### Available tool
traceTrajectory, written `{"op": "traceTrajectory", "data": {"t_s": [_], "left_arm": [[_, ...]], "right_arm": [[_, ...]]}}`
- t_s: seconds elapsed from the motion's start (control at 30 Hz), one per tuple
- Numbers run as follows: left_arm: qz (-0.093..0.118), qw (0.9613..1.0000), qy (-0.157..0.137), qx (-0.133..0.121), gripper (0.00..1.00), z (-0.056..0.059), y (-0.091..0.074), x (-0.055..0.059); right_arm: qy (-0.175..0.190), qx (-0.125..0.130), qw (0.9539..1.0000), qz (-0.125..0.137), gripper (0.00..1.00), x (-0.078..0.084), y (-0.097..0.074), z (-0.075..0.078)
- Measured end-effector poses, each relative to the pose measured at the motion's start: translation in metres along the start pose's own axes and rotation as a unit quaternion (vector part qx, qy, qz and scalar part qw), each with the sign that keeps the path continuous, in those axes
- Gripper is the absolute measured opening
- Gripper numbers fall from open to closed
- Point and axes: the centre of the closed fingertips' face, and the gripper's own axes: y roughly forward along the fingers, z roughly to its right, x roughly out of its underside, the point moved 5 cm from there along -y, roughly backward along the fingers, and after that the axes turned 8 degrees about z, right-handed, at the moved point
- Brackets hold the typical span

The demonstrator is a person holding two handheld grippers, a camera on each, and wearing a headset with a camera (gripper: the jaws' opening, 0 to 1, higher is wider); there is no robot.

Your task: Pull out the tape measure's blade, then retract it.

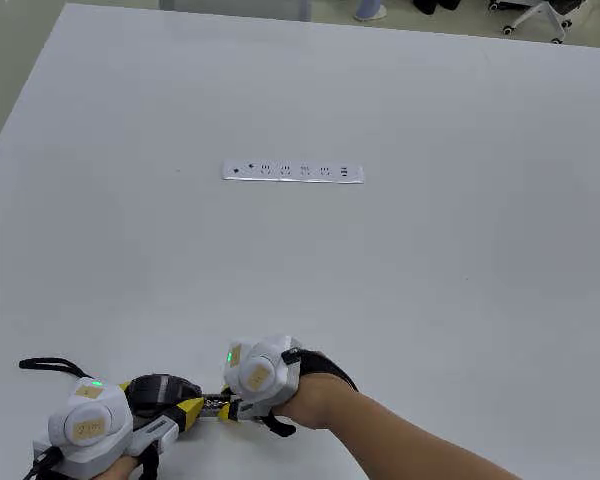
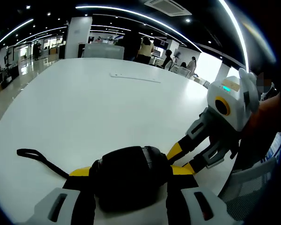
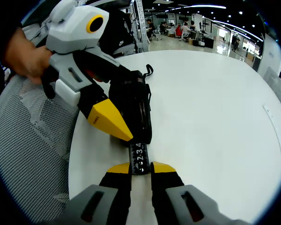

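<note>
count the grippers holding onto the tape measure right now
2. The left gripper clamps the black tape measure at the near edge of the table; the right gripper, beside it, pinches the short pulled-out blade. None looks hidden.

A power strip (image 1: 293, 172) lies flat on the white table (image 1: 460, 300), well ahead of the right gripper (image 1: 225, 408). Office chairs (image 1: 535, 15) stand beyond the table's far edge. A mesh chair (image 3: 33, 150) sits left of that gripper's jaws.
</note>
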Motion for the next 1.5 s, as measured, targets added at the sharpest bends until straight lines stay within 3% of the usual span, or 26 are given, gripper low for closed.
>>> {"op": "traceTrajectory", "data": {"t_s": [0.3,0.67,0.93,1.3,1.5], "left_arm": [[-0.002,1.0000,-0.001,0.006,0.58,0.000,0.000,0.000],[-0.003,1.0000,0.000,0.006,0.58,0.000,-0.001,0.000],[-0.005,1.0000,0.002,0.006,0.58,-0.001,-0.001,0.000],[-0.008,1.0000,0.000,0.006,0.58,-0.001,-0.001,0.000],[-0.013,0.9999,-0.001,0.006,0.59,0.001,-0.002,0.000]], "right_arm": [[-0.011,-0.004,0.9998,0.013,0.14,-0.017,0.017,-0.004],[-0.007,-0.010,0.9999,0.011,0.15,-0.016,0.016,-0.003],[-0.026,-0.008,0.9993,0.025,0.15,-0.013,0.014,-0.004],[-0.060,-0.019,0.9980,0.009,0.14,-0.017,0.015,-0.005],[-0.040,-0.011,0.9991,0.009,0.14,-0.017,0.017,-0.005]]}}
